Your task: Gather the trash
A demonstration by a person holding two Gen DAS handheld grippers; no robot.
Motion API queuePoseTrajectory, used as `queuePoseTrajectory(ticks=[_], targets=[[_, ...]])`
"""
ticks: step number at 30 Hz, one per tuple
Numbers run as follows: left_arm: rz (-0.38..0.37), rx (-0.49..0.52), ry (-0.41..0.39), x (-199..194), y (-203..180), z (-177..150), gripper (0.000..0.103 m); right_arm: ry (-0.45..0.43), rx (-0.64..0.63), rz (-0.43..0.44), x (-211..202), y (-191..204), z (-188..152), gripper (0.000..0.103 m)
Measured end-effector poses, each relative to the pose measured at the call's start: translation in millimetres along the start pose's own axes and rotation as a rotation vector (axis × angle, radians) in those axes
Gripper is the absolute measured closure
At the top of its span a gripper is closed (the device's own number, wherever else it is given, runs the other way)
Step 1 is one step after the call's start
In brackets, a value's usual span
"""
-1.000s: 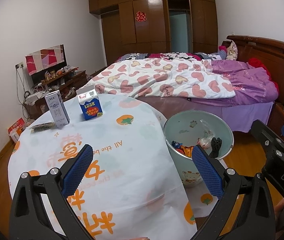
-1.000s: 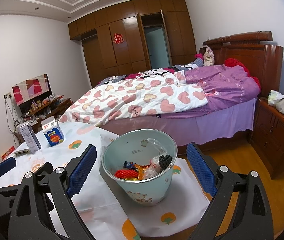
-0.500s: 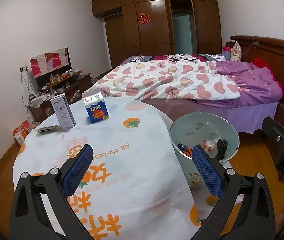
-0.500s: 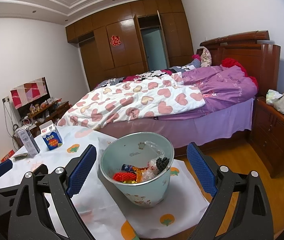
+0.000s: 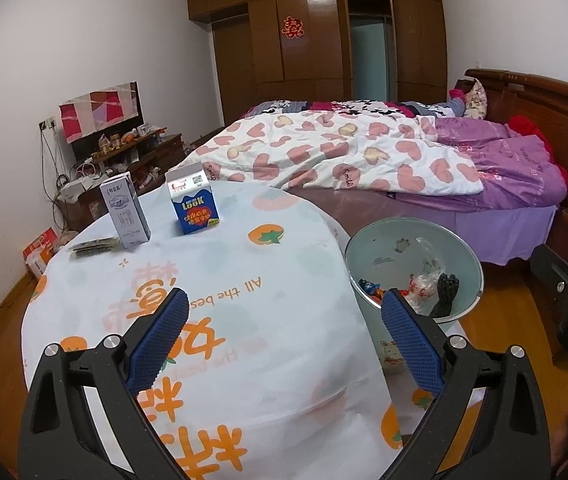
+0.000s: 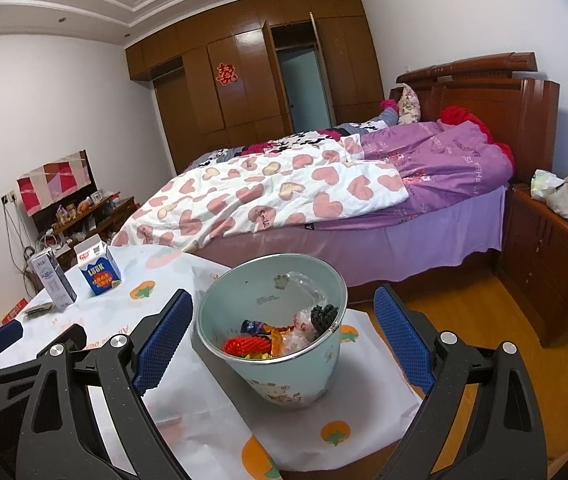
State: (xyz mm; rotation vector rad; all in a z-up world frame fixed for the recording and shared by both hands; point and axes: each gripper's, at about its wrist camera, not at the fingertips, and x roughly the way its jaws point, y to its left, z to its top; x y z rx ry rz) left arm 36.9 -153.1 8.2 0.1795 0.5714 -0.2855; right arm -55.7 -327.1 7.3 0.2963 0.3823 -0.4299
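A pale green bin [image 5: 416,240] [image 6: 284,372] holding wrappers and other trash stands low beside the round table [image 5: 212,280]. On the table's far side stand a blue milk carton [image 5: 193,202] [image 6: 98,267], a tall grey carton [image 5: 126,211] [image 6: 52,280] and a flat dark wrapper [image 5: 93,246] [image 6: 38,311]. My left gripper [image 5: 284,338] hovers open over the table's near half, nothing between its fingers. My right gripper [image 6: 284,338] is open and empty, framing the bin from the near side. The left gripper's body shows at the right wrist view's lower left.
A bed [image 5: 364,152] with a heart-print quilt lies behind the table and bin. A wooden nightstand [image 6: 548,256] stands at the right, a cluttered TV stand [image 5: 124,152] at the left wall. A wardrobe [image 6: 244,80] fills the far wall. Wooden floor [image 6: 464,312] surrounds the bin.
Both grippers have drawn back and risen slightly, so the table, cartons and bin look a little farther away. Both stay open and empty.
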Motion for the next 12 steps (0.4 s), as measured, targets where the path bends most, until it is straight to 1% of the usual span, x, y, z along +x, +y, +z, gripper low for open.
queuePoseTrajectory(ticks=[12], targets=[[0.022, -0.018, 0.012, 3.2, 3.8, -1.0, 0.006, 0.010, 0.003, -0.003, 3.7, -1.2, 0.8, 0.012]])
